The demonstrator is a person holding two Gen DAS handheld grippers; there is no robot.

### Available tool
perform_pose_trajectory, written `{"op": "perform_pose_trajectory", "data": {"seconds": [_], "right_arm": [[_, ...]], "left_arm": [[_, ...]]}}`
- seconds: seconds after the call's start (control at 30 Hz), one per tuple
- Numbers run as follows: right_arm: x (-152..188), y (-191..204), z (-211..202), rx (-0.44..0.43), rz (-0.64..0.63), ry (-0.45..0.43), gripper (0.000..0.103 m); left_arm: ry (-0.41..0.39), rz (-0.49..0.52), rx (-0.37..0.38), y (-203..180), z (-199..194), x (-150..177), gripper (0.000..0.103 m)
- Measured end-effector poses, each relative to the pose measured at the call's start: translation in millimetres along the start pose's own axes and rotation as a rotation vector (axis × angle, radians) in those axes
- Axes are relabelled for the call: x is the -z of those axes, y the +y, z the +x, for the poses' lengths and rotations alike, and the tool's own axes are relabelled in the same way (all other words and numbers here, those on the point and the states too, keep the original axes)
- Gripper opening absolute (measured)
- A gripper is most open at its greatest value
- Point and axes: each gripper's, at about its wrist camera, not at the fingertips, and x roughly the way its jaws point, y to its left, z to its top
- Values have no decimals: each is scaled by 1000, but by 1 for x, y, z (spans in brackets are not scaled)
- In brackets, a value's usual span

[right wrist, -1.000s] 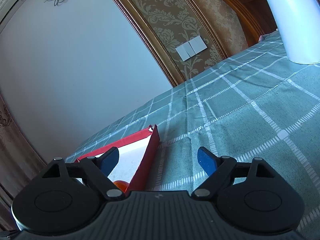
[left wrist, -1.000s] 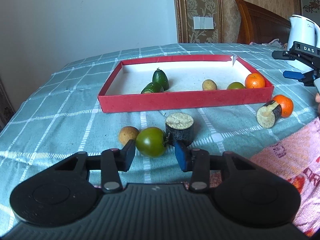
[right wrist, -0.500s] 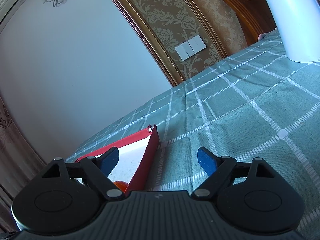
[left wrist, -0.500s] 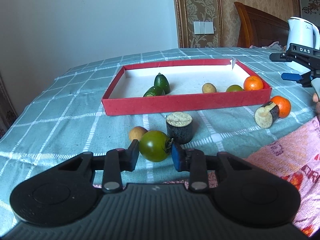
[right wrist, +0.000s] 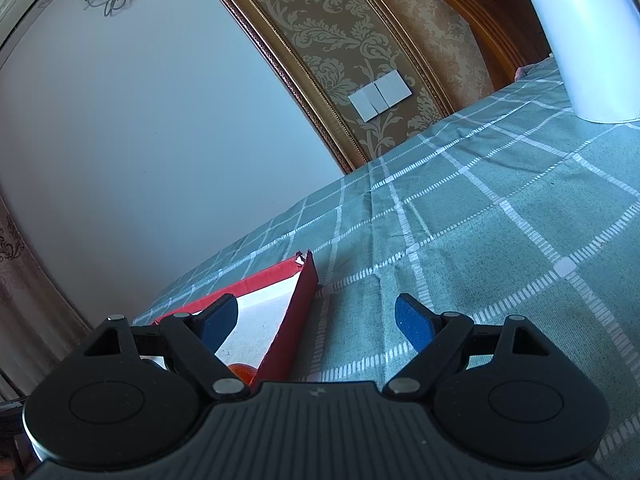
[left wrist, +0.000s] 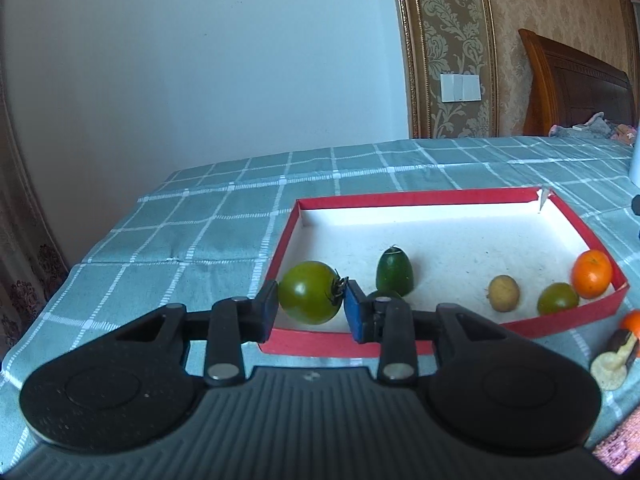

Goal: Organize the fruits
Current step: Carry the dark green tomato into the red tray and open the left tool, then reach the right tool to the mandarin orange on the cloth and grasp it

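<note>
Left wrist view shows the left gripper [left wrist: 310, 307] clamped on the green tomato [left wrist: 309, 292], now lifted from the cloth to the red box [left wrist: 524, 325], while the right gripper [right wrist: 316, 320] waits apart, so only the drop remains.

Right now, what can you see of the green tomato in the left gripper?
The green tomato is round, glossy and dark green, with a dried dark calyx on its right side. The left gripper is shut on it, blue pads pressing both flanks, so it hangs above the near left corner of the red tray. Nothing else touches it.
</note>
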Motion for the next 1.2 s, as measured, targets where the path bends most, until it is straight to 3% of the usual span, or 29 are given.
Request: {"op": "perform_pose_trajectory", "data": {"seconds": [0.13,0.27,0.43,0.57,0.67,0.9,1.07,1.2], "right_arm": [[0,1,0,-4,-1,1,86],[0,1,0,-5,-4,2,86],[0,1,-1,-3,-2,2,86],[0,2,-2,-5,-11,-4,86],[1,5,-4,-7,-31,-10,86],[0,28,-34,-20,-83,-49,86],[15,60,-57,28,-233,62,93],[44,87,-60,39,-473,180,93]], "left_arm": [[-10,-23,14,5,-9,12,38],[-37,-64,4,9,-33,30,74],[-79,-130,19,6,-63,48,92],[-82,-162,22,1,-65,61,102],[-58,-171,17,2,-58,67,102],[-85,-319,37,26,-59,72,103],[-100,-323,28,26,-62,73,103],[-109,-307,17,23,-64,73,103]]}}
